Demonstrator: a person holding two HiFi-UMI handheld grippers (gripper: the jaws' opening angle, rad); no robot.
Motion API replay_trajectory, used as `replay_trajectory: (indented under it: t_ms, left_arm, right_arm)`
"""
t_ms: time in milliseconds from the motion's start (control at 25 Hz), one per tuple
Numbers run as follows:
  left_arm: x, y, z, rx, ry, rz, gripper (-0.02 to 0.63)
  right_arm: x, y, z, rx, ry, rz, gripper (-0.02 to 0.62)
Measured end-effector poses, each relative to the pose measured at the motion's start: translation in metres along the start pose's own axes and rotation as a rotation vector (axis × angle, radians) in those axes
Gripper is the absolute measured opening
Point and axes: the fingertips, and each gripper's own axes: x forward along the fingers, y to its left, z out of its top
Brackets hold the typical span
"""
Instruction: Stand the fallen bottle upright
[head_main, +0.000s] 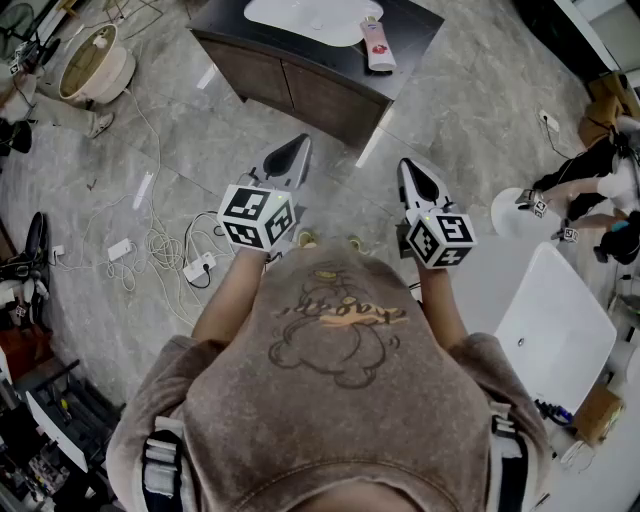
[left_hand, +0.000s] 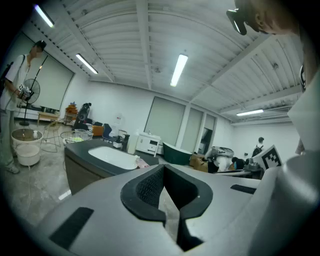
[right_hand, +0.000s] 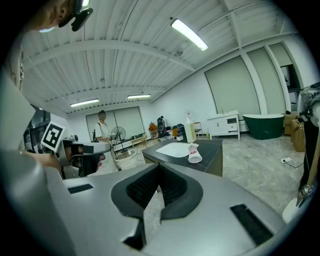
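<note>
Pink bottle (head_main: 378, 45) lying on counter (head_main: 228, 24) beside sink basin (head_main: 300, 18); left gripper (head_main: 292, 152), right gripper (head_main: 417, 176): fingers closed, nothing held.

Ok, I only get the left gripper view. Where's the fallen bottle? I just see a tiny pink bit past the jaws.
Observer: The bottle lies on its side on the dark counter, just beside the white sink.
Operator: Is the other gripper holding anything?
Observer: No. The right gripper is shut and empty.
Operator: Anything on the floor?
Observer: Yes, a power strip and cables lie there, at the head view's left.
</note>
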Motion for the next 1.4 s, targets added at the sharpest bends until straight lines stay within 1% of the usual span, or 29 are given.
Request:
replay_trajectory:
  t_ms: [320, 480, 720, 1000, 1280, 1400]
  left_arm:
    - [-0.007, 0.025, -0.008, 0.001, 0.021, -0.043, 0.018]
    - [-0.004, 0.042, -0.005, 0.007, 0.023, -0.062, 0.018]
    - [0.002, 0.068, 0.000, 0.004, 0.008, -0.061, 0.018]
    - [0.030, 0.106, 0.009, -0.007, -0.002, -0.044, 0.018]
    - [0.085, 0.140, 0.031, -0.009, -0.007, -0.039, 0.018]
    - [0.113, 0.154, 0.041, -0.016, -0.006, -0.030, 0.018]
  right_arm:
    - [0.024, 0.031, -0.013, 0.021, -0.015, 0.010, -0.003]
    - [0.043, 0.044, -0.018, 0.023, -0.004, 0.007, -0.003]
    - [0.075, 0.053, -0.015, 0.029, -0.010, 0.011, -0.003]
    - [0.126, 0.042, -0.003, 0.027, -0.005, 0.028, -0.003]
    - [0.192, 0.016, 0.020, 0.026, 0.009, 0.060, -0.003]
    - [0.219, -0.001, 0.033, 0.029, 0.017, 0.072, -0.003]
